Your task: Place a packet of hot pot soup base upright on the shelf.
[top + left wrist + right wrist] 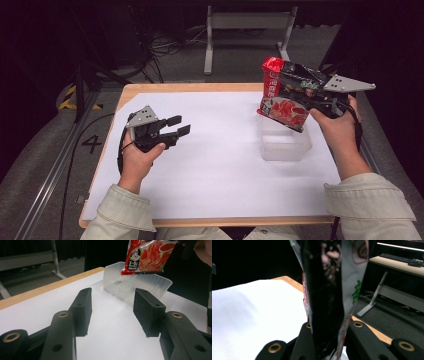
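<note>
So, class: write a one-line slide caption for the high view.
Right gripper holds a red noodle packet above a clear container; left gripper open.

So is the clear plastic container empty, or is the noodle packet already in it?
Empty. The container shows bare dividers inside; the noodle packet hangs above it, clamped in the right tool.

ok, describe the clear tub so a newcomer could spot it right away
Start at the white sheet covering the wooden table. Near its right edge sits the clear tub, below the red snack packet. It is the see-through plastic thing resting on the sheet.
</note>
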